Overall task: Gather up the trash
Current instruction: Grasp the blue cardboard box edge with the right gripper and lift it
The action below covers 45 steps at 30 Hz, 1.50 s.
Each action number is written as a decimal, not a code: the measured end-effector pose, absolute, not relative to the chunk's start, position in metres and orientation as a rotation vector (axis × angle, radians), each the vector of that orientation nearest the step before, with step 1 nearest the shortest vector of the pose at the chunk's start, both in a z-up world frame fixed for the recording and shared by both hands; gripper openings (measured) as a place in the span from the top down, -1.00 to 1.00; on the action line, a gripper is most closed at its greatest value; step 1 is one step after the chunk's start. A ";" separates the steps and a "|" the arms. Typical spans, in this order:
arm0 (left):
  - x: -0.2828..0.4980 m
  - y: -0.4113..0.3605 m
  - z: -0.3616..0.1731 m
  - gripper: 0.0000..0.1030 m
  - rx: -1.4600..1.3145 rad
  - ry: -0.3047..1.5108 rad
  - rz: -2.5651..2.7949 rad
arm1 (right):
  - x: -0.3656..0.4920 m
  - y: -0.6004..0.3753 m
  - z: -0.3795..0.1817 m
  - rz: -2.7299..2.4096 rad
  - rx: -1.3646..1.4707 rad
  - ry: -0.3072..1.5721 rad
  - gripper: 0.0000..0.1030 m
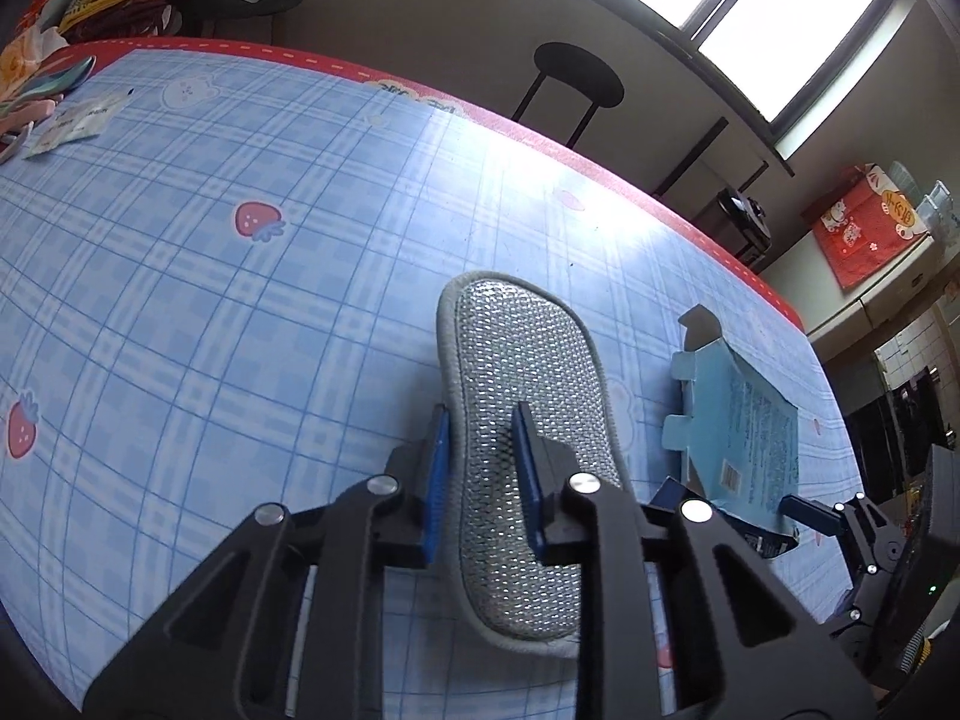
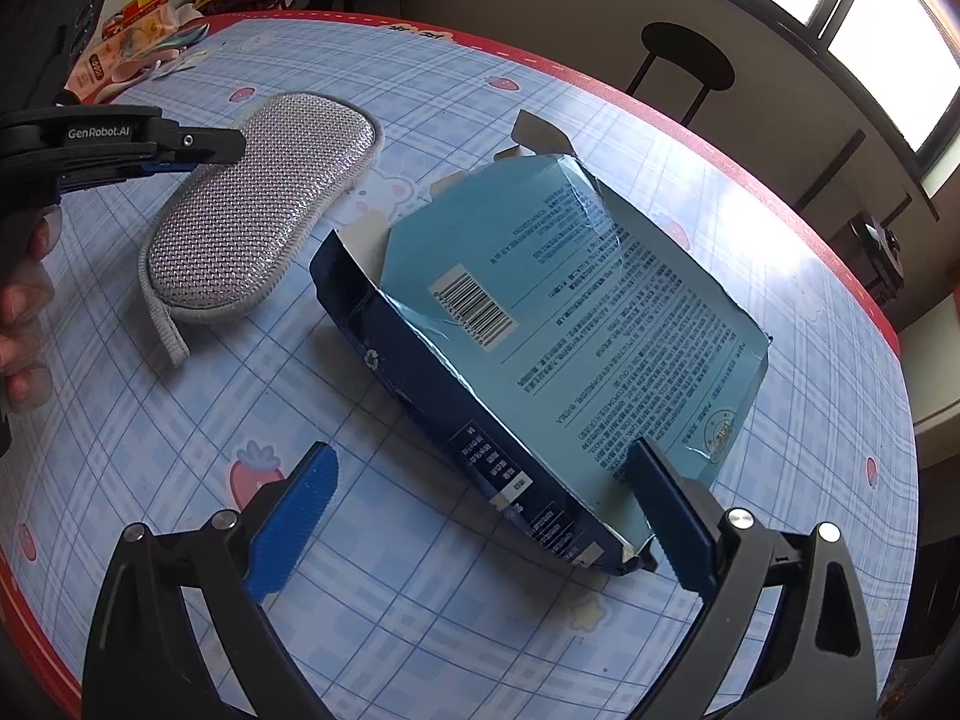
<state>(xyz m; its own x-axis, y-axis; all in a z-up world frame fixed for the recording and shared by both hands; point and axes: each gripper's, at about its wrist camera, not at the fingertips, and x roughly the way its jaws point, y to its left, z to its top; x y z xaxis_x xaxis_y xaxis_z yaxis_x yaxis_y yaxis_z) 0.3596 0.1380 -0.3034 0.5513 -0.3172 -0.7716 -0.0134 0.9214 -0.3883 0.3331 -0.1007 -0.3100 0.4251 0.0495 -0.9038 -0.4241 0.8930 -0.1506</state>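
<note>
Left tool (image 1: 480, 438) pinches the edge of the grey mesh pouch (image 1: 528, 420) on the table (image 1: 240, 330), right tool (image 2: 480, 480) spread wide over the near end of the flattened blue box (image 2: 570, 312) lying just beside the pouch.

Bright daylight from window (image 1: 786, 24), glare on tablecloth (image 1: 606, 222), fisheye-curved edges, dark corners

Left gripper (image 1: 480, 438) has its blue pads set narrowly apart, angled low over the table; right gripper (image 2: 480, 480) is spread wide, fingers pointing forward, near the table's right side.
</note>
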 end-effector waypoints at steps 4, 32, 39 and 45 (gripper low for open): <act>0.351 0.137 -0.280 0.73 -0.334 0.958 -0.244 | 0.342 -0.091 -0.312 0.310 -0.469 1.118 -0.85; 0.255 0.134 -0.228 0.77 -0.253 0.916 -0.255 | 0.380 -0.123 -0.276 0.386 -0.272 1.112 0.50; 0.253 0.139 -0.239 0.77 -0.298 0.940 -0.204 | 0.438 -0.168 -0.270 0.345 -0.281 1.080 -0.44; 0.265 0.122 -0.244 0.77 -0.324 0.956 -0.215 | 0.479 -0.193 -0.294 0.335 -0.111 1.142 -0.63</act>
